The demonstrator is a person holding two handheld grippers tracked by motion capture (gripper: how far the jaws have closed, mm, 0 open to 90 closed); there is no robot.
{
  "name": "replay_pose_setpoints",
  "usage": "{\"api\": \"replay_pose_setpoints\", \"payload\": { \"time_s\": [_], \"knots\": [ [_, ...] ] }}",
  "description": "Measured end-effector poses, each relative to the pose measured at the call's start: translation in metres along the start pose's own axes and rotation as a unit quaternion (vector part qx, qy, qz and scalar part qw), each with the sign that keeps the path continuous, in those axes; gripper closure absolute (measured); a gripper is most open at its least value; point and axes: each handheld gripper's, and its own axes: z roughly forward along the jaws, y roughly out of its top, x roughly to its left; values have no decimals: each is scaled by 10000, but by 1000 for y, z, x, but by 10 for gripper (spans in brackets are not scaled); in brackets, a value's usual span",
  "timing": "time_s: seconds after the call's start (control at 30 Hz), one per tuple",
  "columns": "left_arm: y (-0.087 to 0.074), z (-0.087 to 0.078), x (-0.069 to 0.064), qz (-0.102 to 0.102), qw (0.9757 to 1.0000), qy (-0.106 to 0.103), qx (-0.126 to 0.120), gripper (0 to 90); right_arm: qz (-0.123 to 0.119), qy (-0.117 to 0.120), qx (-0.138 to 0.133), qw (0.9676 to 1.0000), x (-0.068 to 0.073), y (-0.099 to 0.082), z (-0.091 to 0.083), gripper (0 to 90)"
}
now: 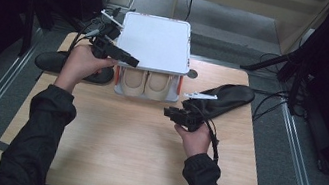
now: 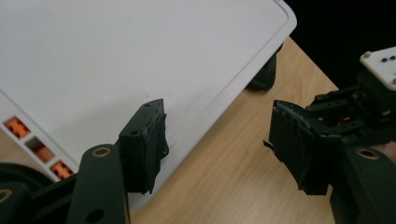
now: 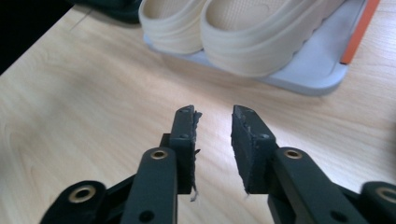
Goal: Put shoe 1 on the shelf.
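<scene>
Beige slippers (image 3: pixel 243 32) beyond fingers (image 3: pixel 184 135) (apart)

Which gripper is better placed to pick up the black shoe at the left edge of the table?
Left. The left gripper is open beside the black shoe; the right gripper is across the table.

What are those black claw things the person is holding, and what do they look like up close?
Each hand holds a black gripper: left gripper, right gripper. Each has two flat fingers with worn, frayed pads, on linkage arms with brass-ringed pivots. A white plate sits on top of the right gripper, and a black cable trails from it. The person wears black sleeves.
</scene>
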Motion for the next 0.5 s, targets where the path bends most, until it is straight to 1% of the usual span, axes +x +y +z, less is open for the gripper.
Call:
{"api": "replay_pose_setpoints", "payload": {
  "time_s": [0.03,0.07,0.1,0.17,0.2,0.27,0.33,0.4,0.5],
  "knots": [
    [-4,-3,0,-22,9999,49,-148,374,-160,58,-68,9998,0,-5,-9,629],
    [-5,-4,0,-37,9998,81,-189,381,-210,136,-95,9996,-2,-6,-11,609],
    [-6,-6,1,-66,9997,101,-200,382,-283,276,-138,9991,-4,-8,-14,607],
    [-10,-10,2,-61,9994,186,-272,389,-282,417,-176,9986,-6,-11,-19,611],
    [-11,-11,3,-63,9994,207,-253,388,-253,460,-172,9985,-6,-12,-21,606],
    [-16,-15,4,-78,9992,264,-290,386,-291,469,-192,9983,-6,-15,-25,578],
    [-20,-19,4,-100,9989,329,-306,385,-339,451,-237,9981,-5,-17,-29,569],
    [-25,-26,4,-167,9983,413,-367,385,-419,457,-225,9978,-4,-18,-34,564],
    [-34,-37,4,-165,9977,453,-485,383,-524,450,-242,9973,-5,-22,-42,543]
  ]
}}
